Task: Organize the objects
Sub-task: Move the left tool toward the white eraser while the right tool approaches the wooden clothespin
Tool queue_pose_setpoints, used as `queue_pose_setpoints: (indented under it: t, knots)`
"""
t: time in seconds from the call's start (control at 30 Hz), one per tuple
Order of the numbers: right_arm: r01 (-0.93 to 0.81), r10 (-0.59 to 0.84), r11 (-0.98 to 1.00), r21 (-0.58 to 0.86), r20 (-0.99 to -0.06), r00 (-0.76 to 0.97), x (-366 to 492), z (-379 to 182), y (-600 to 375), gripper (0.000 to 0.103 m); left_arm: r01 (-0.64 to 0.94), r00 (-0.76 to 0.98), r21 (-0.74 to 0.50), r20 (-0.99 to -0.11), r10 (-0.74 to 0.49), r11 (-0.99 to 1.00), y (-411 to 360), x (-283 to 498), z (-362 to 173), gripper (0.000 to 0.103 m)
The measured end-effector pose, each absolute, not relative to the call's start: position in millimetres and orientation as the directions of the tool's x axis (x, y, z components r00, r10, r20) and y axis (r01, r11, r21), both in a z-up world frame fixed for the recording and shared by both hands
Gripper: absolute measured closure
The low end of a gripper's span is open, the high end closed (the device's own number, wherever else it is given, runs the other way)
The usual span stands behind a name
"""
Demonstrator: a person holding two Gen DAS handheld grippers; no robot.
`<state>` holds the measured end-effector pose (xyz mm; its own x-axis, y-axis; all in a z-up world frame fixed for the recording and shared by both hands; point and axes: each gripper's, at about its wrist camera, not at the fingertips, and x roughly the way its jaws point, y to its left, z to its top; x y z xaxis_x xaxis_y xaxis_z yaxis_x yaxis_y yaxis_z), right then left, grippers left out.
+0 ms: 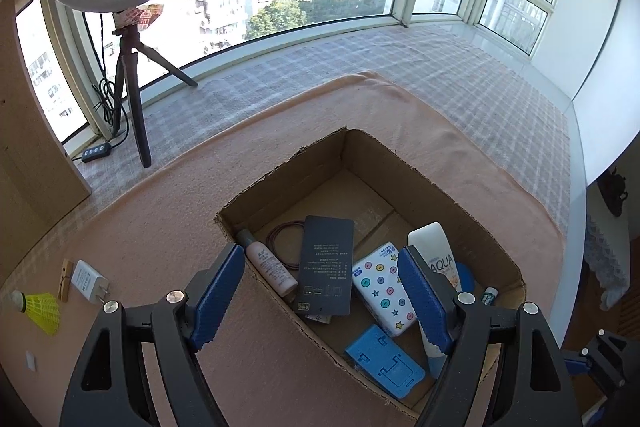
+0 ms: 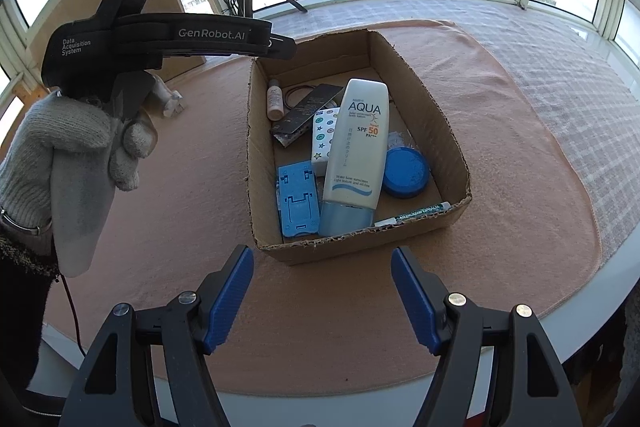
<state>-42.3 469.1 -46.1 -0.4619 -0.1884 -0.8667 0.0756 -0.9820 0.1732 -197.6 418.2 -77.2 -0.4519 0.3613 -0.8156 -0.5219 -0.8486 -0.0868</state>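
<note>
Blue fingers (image 2: pixel 230 297) of right gripper (image 2: pixel 322 301) spread wide, nothing between them; cardboard box (image 2: pixel 448 131) just ahead on pink towel (image 2: pixel 520 187); AQUA tube (image 2: pixel 356 143) inside atop blue stand (image 2: pixel 298 199); left gripper (image 1: pixel 322 301) gaping wide, empty, over box; shuttlecock (image 1: pixel 40 309), charger (image 1: pixel 89 281) outside on towel.

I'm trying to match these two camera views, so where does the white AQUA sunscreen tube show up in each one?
Left wrist view: the AQUA sunscreen tube lies lower right, partly hidden behind the left gripper.
Right wrist view: the tube lies near centre, cap toward the camera.
Shared landmark: the cardboard box that holds it, with the blue plastic stand beside it.
</note>
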Motion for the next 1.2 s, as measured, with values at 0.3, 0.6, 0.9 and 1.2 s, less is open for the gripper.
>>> queue_pose_setpoints:
  t: [0.3, 0.6, 0.9, 1.2]
  knots:
    - [0.12, -0.225, -0.974, 0.191, -0.863, -0.453, -50, -43, 444, 0.035, -0.46, -0.465, -0.093, -0.822, 0.329, -0.883, 363, -186, -80, 0.021]
    - [0.185, -0.332, -0.942, 0.279, -0.849, -0.412, -83, -47, 405, 0.035, -0.317, -0.499, -0.124, -0.821, 0.277, -0.94, 258, -174, -95, 0.021]
    - [0.225, -0.376, -0.924, 0.309, -0.841, -0.389, -132, -48, 364, 0.035, -0.165, -0.484, -0.149, -0.849, 0.211, -0.975, 161, -165, -126, 0.021]
    - [0.322, -0.376, -0.91, 0.262, -0.847, -0.376, -180, -52, 301, 0.035, -0.039, -0.506, -0.118, -0.854, 0.121, -0.992, 82, -159, -136, 0.021]
